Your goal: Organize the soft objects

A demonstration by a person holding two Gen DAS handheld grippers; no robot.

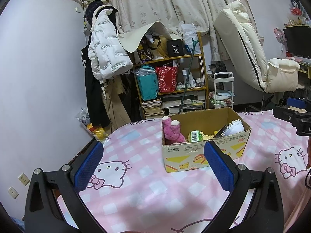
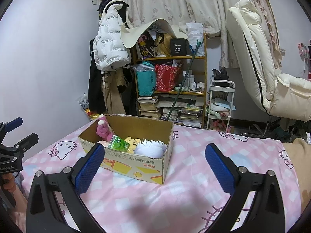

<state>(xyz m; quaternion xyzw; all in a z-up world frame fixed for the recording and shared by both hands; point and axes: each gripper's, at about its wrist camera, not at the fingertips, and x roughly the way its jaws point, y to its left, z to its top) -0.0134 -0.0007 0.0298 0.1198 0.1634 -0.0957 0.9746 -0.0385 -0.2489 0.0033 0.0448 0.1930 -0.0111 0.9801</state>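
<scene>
A cardboard box [image 1: 204,154] [image 2: 136,167] sits on the pink cat-print bedspread [image 1: 136,190] [image 2: 184,190]. Inside it a pink plush [image 1: 172,132] [image 2: 104,129] leans in the far left corner, beside a green soft pack [image 1: 195,136] [image 2: 119,144], a yellow bear plush [image 2: 132,142] and a white spiky plush [image 1: 236,127] [image 2: 150,148]. My left gripper [image 1: 153,153] is open over the bedspread just short of the box, holding nothing. My right gripper [image 2: 155,153] is open too, its left pad overlapping the box's near wall in view. Each gripper shows at the edge of the other's view.
Beyond the bed stand a cluttered wooden shelf [image 1: 171,81] [image 2: 171,83], a coat rack with a white puffer jacket [image 1: 106,54] [image 2: 110,46], a small white cart [image 1: 223,91] [image 2: 221,101] and a cream recliner [image 1: 252,58] [image 2: 262,68]. Wall at left.
</scene>
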